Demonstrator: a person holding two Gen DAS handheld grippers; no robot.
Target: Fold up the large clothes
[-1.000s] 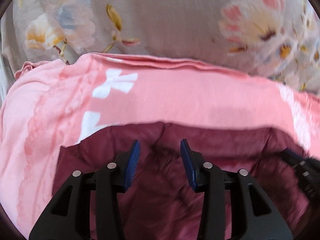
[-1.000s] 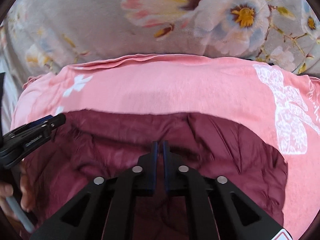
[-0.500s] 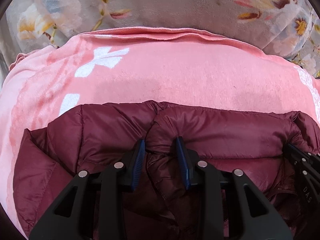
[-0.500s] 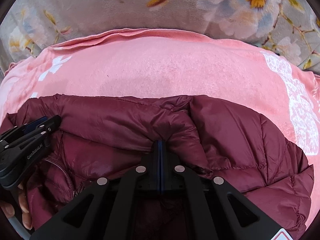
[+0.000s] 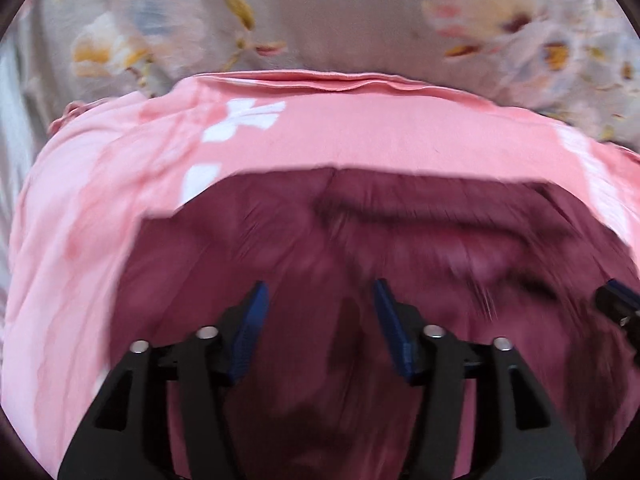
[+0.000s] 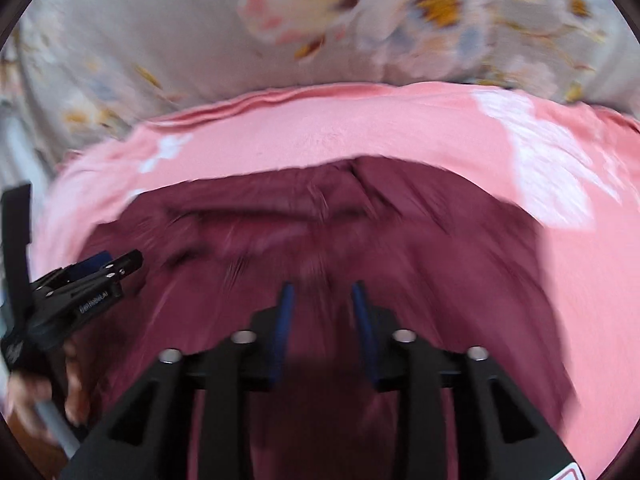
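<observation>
A dark maroon puffer jacket (image 5: 400, 248) lies on a pink blanket (image 5: 360, 128), blurred by motion. My left gripper (image 5: 318, 292) is open and empty just above the jacket's near part. It also shows in the right wrist view (image 6: 104, 268) at the left edge. My right gripper (image 6: 322, 294) is open and empty above the jacket (image 6: 400, 240), and its tip shows in the left wrist view (image 5: 616, 300) at the right. The near part of the jacket is hidden behind both grippers.
The pink blanket (image 6: 360, 132) with white prints covers a grey floral bedspread (image 5: 340, 12) that runs along the back. A person's hand (image 6: 44, 392) holds the left gripper's handle at the lower left of the right wrist view.
Both grippers have opened and let go of the jacket fold they pinched half a second ago. The jacket has dropped flat and both views have pulled back.
</observation>
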